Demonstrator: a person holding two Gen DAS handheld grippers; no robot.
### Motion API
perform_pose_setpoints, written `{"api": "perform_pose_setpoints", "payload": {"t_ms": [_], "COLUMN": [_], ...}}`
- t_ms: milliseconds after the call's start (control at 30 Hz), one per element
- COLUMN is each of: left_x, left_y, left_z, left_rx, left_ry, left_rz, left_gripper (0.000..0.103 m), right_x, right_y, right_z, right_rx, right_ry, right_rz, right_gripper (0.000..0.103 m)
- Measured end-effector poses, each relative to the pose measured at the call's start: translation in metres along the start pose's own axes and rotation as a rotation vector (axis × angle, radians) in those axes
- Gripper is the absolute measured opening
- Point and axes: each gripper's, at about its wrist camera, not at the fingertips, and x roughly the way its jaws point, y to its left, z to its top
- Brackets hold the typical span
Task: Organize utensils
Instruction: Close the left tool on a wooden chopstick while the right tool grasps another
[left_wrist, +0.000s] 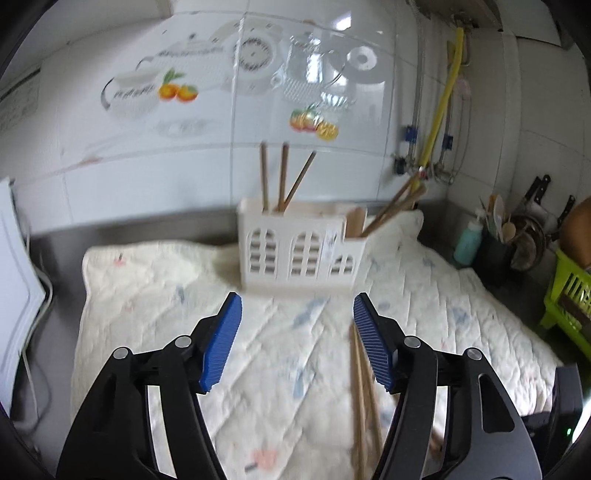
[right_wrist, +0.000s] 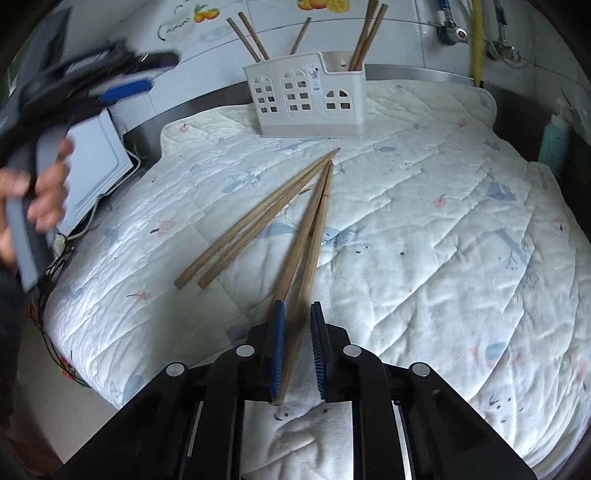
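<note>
1. Left wrist view: the left gripper (left_wrist: 297, 339) is holding its jaws wide apart, with nothing between them. The white holder (left_wrist: 301, 254) is standing straight ahead of the jaws, well apart. Loose chopsticks (left_wrist: 364, 398) are lying under the right jaw.

2. Right wrist view: the right gripper (right_wrist: 297, 350) is holding its jaws nearly together around the near ends of two chopsticks (right_wrist: 306, 236). Their long axis is running forward from the jaws toward the holder (right_wrist: 308, 96). Another pair (right_wrist: 255, 221) is lying ahead-left. The right hand is nearer.
</note>
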Motion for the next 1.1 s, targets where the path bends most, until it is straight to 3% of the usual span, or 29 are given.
{"api": "perform_pose_setpoints", "payload": {"t_ms": [233, 533, 633, 933, 1100], "left_x": [-0.002, 0.006, 0.013, 0.035, 0.041], "left_y": [0.006, -0.01, -0.019, -0.038, -0.045], "left_z": [-0.045, -0.088, -0.1, -0.12, -0.121], "left_rx": [-0.017, -0.032, -0.044, -0.041, -0.018], "left_ry": [0.081, 0.178, 0.214, 0.289, 0.298], "left_rz": [-0.002, -0.078, -0.098, -0.135, -0.132], "left_gripper": [0.064, 0.062, 0.056, 0.022, 0.021], "right_x": [0.005, -0.005, -0.009, -0.008, -0.008], "right_y": [0.007, -0.01, -0.019, -0.031, -0.031], "right_z": [0.002, 0.002, 0.001, -0.005, -0.006], "right_rx": [-0.018, 0.007, 0.011, 0.036, 0.029], "right_ry": [-0.007, -0.043, -0.058, -0.065, -0.069], "right_rz": [-0.066, -0.103, -0.13, -0.127, -0.129], "right_gripper": [0.01, 0.007, 0.007, 0.008, 0.008]}}
